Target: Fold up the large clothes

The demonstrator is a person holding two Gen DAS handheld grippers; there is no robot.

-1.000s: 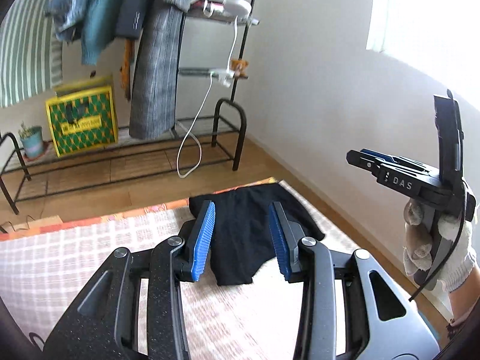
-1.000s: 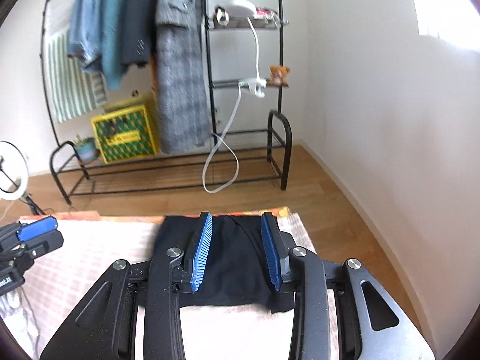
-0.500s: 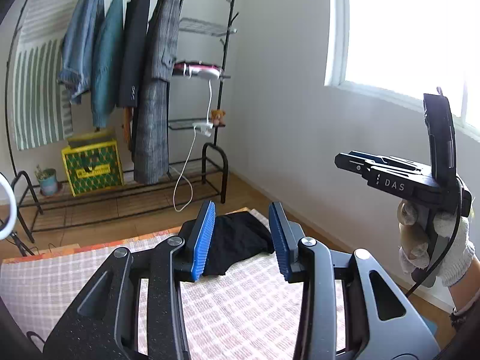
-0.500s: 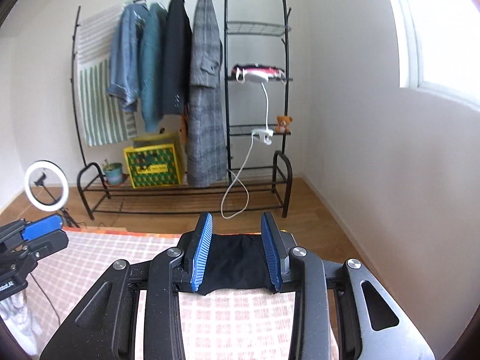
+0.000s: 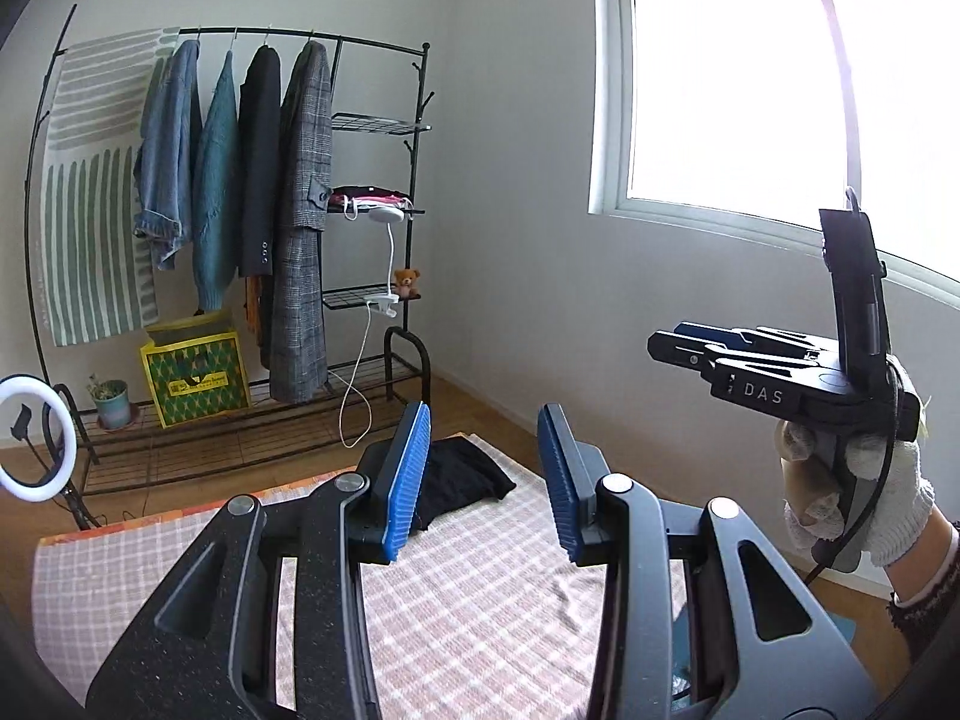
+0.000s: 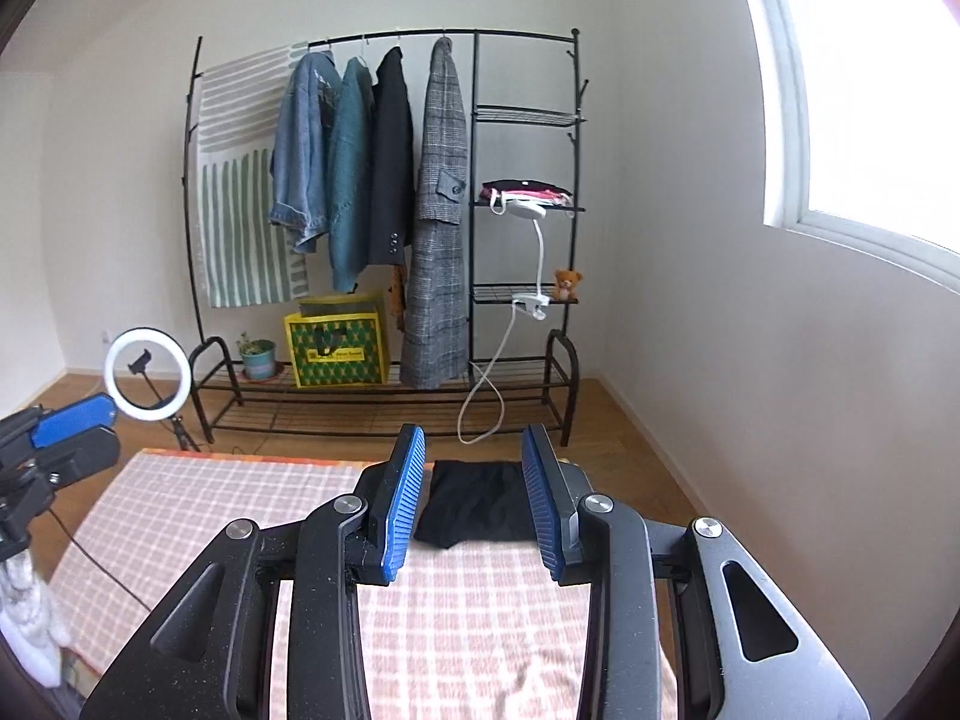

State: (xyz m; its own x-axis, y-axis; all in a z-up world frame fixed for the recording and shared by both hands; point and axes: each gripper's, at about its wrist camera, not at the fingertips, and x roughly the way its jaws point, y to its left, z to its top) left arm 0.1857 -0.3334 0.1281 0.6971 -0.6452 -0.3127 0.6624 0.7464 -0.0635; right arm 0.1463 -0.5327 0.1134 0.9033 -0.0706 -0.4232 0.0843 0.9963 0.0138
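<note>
Right wrist view puts the black garment (image 6: 474,507) straight ahead between my blue pads (image 6: 399,507), though only in line of sight: it lies flat and folded into a compact rectangle at the far end of the checked blanket (image 6: 474,618), near the edge that faces the clothes rack (image 6: 384,222). Nothing is in my grasp. My right gripper (image 6: 474,504) stands parted, jaws apart with only air between them, held well above the blanket. My left gripper (image 5: 483,483) is the same, jaws spread and empty; from its camera the garment shows just past the left pad, small and well apart from me. My right hand (image 5: 852,498), in a white glove, holds its tool off to the side at about the same height.

I judge the folding of this piece finished: its edges look squared and it sits as a tidy packet, with both my tools clear of it. So the step in hand reads as the pause between one garment and another.

What the next move calls for, as I see it, is a fresh large piece to spread on the bare stretch of blanket below me. I see none lying ready there; coats and jackets hang on the rack beyond, and a white bundle (image 6: 24,618) shows at the left edge, too cut off to name.
</note>
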